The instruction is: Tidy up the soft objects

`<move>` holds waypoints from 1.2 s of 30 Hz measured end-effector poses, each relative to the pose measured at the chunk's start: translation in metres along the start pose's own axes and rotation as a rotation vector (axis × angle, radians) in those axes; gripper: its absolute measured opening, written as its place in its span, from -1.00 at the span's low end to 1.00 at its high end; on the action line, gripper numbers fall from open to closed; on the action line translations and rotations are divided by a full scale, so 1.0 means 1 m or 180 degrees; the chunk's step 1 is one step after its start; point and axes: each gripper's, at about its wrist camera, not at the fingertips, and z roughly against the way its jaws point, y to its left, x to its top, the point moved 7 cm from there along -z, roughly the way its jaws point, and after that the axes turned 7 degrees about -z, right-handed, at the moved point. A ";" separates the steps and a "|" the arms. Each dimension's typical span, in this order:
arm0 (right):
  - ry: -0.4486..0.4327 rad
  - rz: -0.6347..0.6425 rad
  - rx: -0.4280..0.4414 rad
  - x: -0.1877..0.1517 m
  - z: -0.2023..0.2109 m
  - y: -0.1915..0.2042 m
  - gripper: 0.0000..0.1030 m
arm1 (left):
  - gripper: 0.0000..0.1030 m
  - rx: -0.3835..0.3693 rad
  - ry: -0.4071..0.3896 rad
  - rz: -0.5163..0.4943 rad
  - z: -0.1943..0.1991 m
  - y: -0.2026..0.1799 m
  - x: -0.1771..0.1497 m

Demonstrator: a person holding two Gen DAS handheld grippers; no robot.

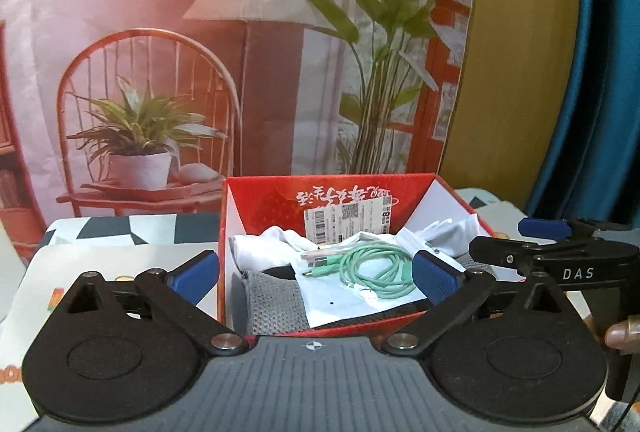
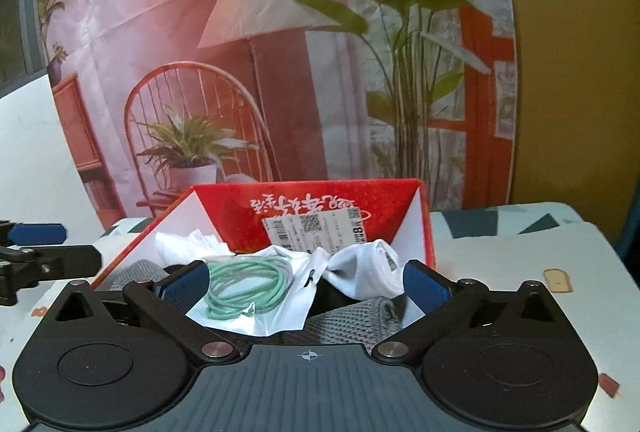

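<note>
Red cardboard box (image 1: 256,204) is the landmark: inside it lie a white sock (image 2: 368,264), a grey knitted cloth (image 1: 272,308) and a mint-green cable (image 1: 376,268) in a clear bag. The left gripper (image 1: 316,272) hangs at the box's near edge, jaws spread wide and empty; the right gripper (image 2: 306,286) hangs likewise over the box's other near side, wide and empty. The likely trouble: a grab aimed at the sock could catch the slippery bag lying against it, dragging the cable out, or a finger could snag the box's wall and shift it.
</note>
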 end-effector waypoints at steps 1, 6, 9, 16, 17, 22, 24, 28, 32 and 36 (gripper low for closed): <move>-0.0014 0.0014 -0.0014 0.000 0.003 0.001 0.99 | 1.00 0.0021 -0.0003 0.0020 0.005 -0.001 -0.001; -0.0144 0.0003 -0.0051 0.002 0.024 0.007 0.99 | 1.00 0.0246 0.0008 -0.0031 0.027 -0.005 -0.004; -0.0183 0.0022 -0.0109 0.002 0.038 0.013 0.99 | 1.00 0.0368 0.0004 -0.0076 0.044 -0.010 -0.004; -0.0238 0.0131 -0.0203 0.004 0.086 0.034 0.99 | 1.00 0.0536 -0.0225 -0.0109 0.102 -0.027 0.007; -0.0244 0.0148 -0.0167 0.004 0.094 0.038 0.99 | 1.00 0.0523 -0.0256 -0.0066 0.111 -0.029 0.008; -0.0288 0.0194 -0.0083 0.009 0.140 0.057 0.99 | 1.00 0.0627 -0.0374 -0.0084 0.163 -0.047 0.016; -0.0303 0.0175 -0.0045 0.009 0.160 0.062 0.99 | 1.00 0.0665 -0.0438 -0.0113 0.185 -0.056 0.019; -0.0289 0.0074 0.0005 0.006 0.194 0.069 0.99 | 1.00 0.0587 -0.0588 0.0019 0.229 -0.070 0.022; -0.0356 0.0056 -0.0028 0.004 0.225 0.072 0.99 | 1.00 0.0680 -0.0596 0.0102 0.253 -0.078 0.018; -0.0431 0.0091 -0.0117 0.000 0.253 0.071 0.99 | 1.00 0.0785 -0.0583 0.0152 0.266 -0.078 0.011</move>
